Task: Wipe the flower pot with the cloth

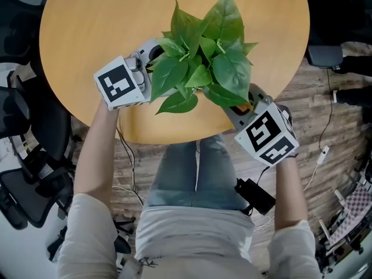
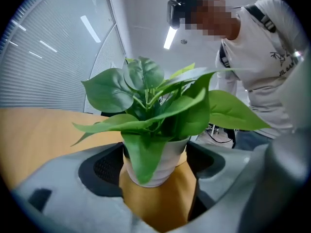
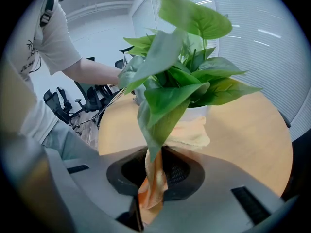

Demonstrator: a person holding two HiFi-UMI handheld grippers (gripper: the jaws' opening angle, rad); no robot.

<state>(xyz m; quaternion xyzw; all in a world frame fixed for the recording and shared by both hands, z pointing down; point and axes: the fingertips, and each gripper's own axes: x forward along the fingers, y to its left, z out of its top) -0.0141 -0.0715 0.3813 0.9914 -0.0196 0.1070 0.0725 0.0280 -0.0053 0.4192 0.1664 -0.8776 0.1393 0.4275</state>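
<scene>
At the near edge of the round wooden table (image 1: pixel 87 39), the left gripper (image 2: pixel 156 176) spreads wide, its pads hugging the smooth white flower pot (image 2: pixel 170 161). The pot is probably top-heavy, slippery and breakable, so it is best held low on its wall. Rightward, the right gripper (image 3: pixel 155 174) pinches the soft orange cloth (image 3: pixel 192 132) against it.

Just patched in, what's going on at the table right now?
A person is working with two handheld grippers on a potted plant on the round wooden table. The left gripper has its jaws wide around the white flower pot, apparently bracing it. The right gripper has its jaws pinched shut on an orange cloth, whose free end lies against the pot's side under the leaves. Wiping looks under way.
</scene>
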